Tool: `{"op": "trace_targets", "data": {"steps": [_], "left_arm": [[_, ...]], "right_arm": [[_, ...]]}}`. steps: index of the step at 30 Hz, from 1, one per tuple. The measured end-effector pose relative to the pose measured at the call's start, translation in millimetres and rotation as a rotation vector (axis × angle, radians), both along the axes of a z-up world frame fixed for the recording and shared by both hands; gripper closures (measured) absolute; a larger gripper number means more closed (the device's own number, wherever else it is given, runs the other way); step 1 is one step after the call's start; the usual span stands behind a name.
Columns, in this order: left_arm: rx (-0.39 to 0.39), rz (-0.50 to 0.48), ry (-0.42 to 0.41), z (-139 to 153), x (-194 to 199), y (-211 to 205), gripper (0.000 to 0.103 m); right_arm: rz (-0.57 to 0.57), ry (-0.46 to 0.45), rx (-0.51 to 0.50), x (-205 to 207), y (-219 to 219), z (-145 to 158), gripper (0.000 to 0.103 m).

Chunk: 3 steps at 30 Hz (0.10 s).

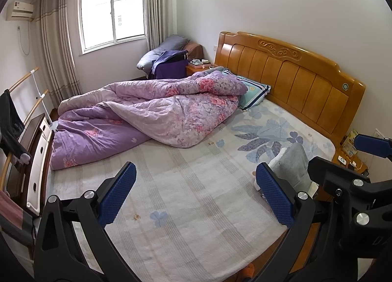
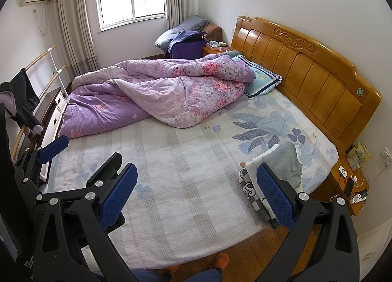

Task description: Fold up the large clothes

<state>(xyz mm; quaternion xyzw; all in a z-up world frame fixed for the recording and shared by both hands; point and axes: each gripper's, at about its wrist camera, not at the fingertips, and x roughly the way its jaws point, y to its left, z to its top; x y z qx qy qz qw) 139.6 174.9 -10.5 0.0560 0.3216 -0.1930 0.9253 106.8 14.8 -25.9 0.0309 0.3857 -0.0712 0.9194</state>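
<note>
Bed [image 2: 186, 184] fills mid-frame: soft woven sheet, pale plaid with blue leaf print toward the right. Glossy curved wood headboard [image 2: 306, 66], carved scroll on top, upper right. Rumpled purple floral quilt [image 2: 156, 95], puffy, centre-left. Striped teal pillow [image 2: 263, 81] against the headboard. Folded clothes [image 2: 276, 171] lie at the bed's right edge, lower right: grey knit on top, white printed piece beneath with partial letters, not readable. Left gripper [image 1: 196, 193] and right gripper [image 2: 196, 196]: black frames, blue dimpled pads, jaws spread wide, holding nothing, above the sheet. Orange slippers [image 2: 221, 258] at bottom centre.
</note>
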Motion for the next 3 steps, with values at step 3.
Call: {"op": "trace_targets", "data": {"steps": [3], "left_arm": [[-0.001, 0.001, 0.001, 0.0, -0.2, -0.2, 0.005]], "right_arm": [[0.001, -0.001, 0.000, -0.5, -0.3, -0.1, 0.009]]}}
